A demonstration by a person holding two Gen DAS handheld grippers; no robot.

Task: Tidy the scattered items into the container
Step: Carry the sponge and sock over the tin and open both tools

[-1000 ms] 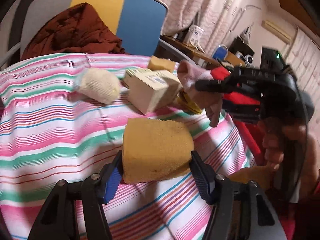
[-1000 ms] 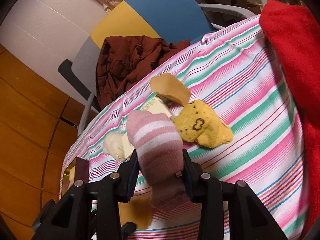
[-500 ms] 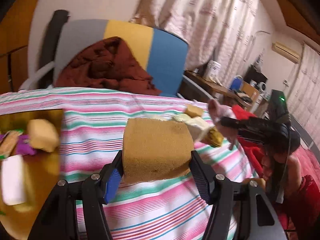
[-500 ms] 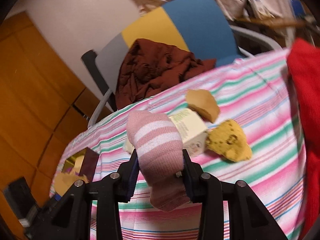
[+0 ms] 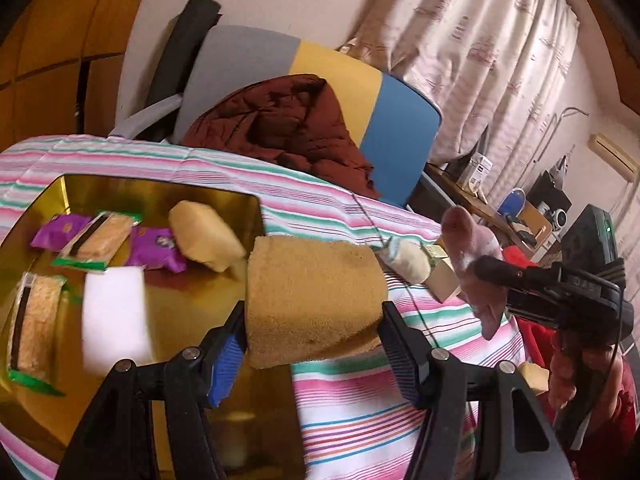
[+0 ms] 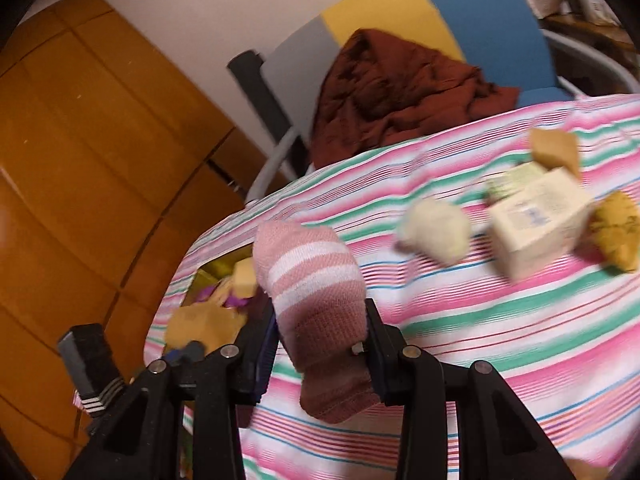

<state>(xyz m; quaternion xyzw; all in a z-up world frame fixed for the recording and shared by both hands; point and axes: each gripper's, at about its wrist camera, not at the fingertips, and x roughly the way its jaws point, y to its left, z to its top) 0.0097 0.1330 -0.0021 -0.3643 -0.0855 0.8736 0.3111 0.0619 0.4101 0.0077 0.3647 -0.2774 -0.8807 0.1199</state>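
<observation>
Gripping a tan sponge block (image 5: 312,296) between its pads, the left gripper (image 5: 314,350) holds it over the right edge of the gold tin (image 5: 160,196) that sits on the striped tablecloth (image 5: 360,420). The jaws are spread wide and press on both sides of the sponge. Inside the tin lie a white foam block (image 5: 114,314), a smaller tan sponge (image 5: 206,236), two purple wrappers (image 5: 154,248) and two clear-wrapped bars with green edges (image 5: 98,240).

The right gripper (image 6: 320,354) pinches a pink sock with white stripes (image 6: 316,300); its jaws stand narrow, closed on the knit, and the toe end hangs below them. From the left wrist view this gripper is seen to the right of the sponge, held by a hand (image 5: 576,368).

On the cloth, well apart from the tin, a cream sock ball (image 6: 436,232), a pale cardboard box (image 6: 536,220), a small tan sponge piece (image 6: 554,150) and a yellow plush item (image 6: 616,232) lie close together. The right wrist view is blurred, so finer detail there is unclear. Behind the table stands a grey, yellow and blue chair (image 5: 340,72) with a dark red garment (image 5: 288,120) draped on it.
</observation>
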